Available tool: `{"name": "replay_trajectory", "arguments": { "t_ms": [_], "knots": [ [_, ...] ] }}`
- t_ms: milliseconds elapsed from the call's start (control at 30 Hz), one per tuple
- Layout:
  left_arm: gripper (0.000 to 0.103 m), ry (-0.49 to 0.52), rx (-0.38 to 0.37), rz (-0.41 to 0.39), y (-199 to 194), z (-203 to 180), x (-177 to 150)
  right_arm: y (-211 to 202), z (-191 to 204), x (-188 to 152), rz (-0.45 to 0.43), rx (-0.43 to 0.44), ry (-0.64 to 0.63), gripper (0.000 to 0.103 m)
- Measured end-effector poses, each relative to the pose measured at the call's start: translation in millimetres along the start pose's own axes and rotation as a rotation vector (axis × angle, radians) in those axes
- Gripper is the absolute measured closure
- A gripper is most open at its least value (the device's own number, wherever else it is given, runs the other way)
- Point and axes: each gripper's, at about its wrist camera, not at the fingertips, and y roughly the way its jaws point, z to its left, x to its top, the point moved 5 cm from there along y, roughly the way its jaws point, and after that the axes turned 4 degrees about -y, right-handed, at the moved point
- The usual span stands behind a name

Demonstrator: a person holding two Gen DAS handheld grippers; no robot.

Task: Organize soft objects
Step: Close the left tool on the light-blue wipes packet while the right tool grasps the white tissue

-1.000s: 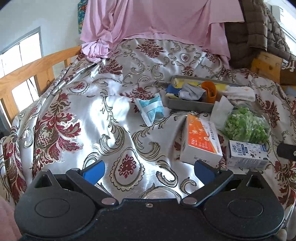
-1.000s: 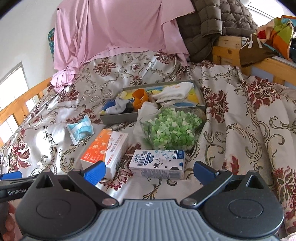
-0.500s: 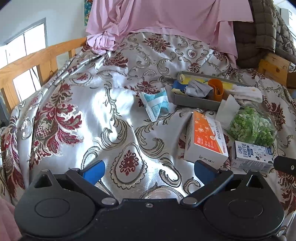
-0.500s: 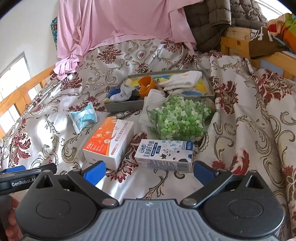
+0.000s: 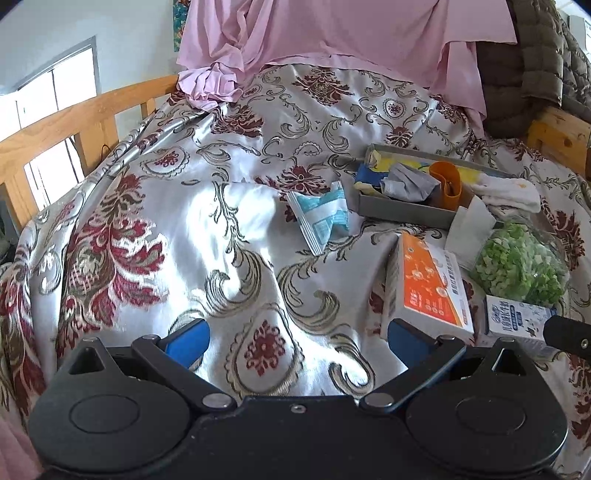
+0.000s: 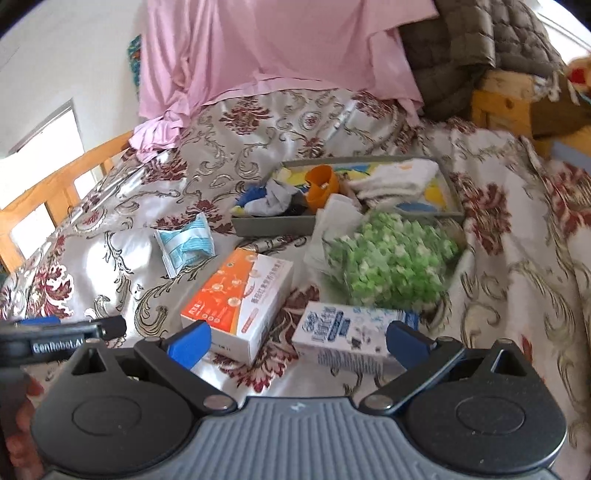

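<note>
A: What is differing from a second ago?

B: Both views are sitting closer to the clutter; the items are looming larger. The right gripper (image 6: 297,341) is now hanging just over the milk carton (image 6: 351,332) and the near corner of the orange-and-white box (image 6: 240,295). The right view is blurring, so that tool is moving. The left gripper (image 5: 295,341) is hovering over bare bedspread (image 5: 184,240).

A: State of the tongs?

B: Both pairs of blue pads are standing wide apart, and neither is holding anything.

A: Count, largest first.

B: One floral bedspread, one pink sheet (image 5: 332,33) draping at the far end, one quilted brown jacket (image 6: 461,55) at far right. One grey tray (image 6: 273,223), one clear bag of green pieces (image 6: 391,258), one orange-and-white box, one milk carton, one blue-and-white packet (image 5: 321,216), one white tissue (image 6: 332,218). Inside the tray: one white folded cloth (image 6: 395,179), one grey-blue crumpled cloth (image 6: 269,195), one orange cup (image 6: 321,182).

A: Where are the soft things lying?

B: The cloths are lying in the tray, the white one at its right end. The packet is lying on the bedspread just left of the tray, apart from it.

A: Edges and room?

B: A wooden rail (image 5: 74,122) is bounding the left side. The left half of the bedspread is lying open; the right half is crowding, with bag, box and carton nearly touching.
</note>
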Motion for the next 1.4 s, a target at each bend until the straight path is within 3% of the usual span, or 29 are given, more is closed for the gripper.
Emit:
{"name": "replay_trajectory", "arguments": {
  "t_ms": [300,467,567,733,900,1033,1233,1400],
  "knots": [
    [0.001,0.035,-0.077,0.085,34,1,24,16,12,10,-0.052,-0.001,-0.102,0.000],
    [0.001,0.061,-0.104,0.078,60,5,48,37,3,23,-0.070,-0.034,-0.110,0.000],
    [0.001,0.029,-0.118,0.059,78,11,61,56,-5,33,-0.074,-0.042,-0.102,0.000],
    [0.001,-0.119,-0.173,0.061,115,21,76,92,-8,53,-0.076,-0.034,-0.122,0.000],
    [0.001,-0.096,-0.222,0.050,147,15,84,126,-4,75,-0.093,-0.054,-0.222,0.000],
    [0.001,-0.087,-0.280,0.059,168,12,88,152,-7,89,-0.027,-0.110,-0.270,0.000],
    [0.001,-0.067,-0.360,0.035,179,9,93,179,-12,98,0.120,-0.088,-0.209,0.000],
    [0.011,-0.112,-0.438,0.044,186,10,92,200,-14,106,0.216,-0.099,-0.157,0.000]
  ]
}}
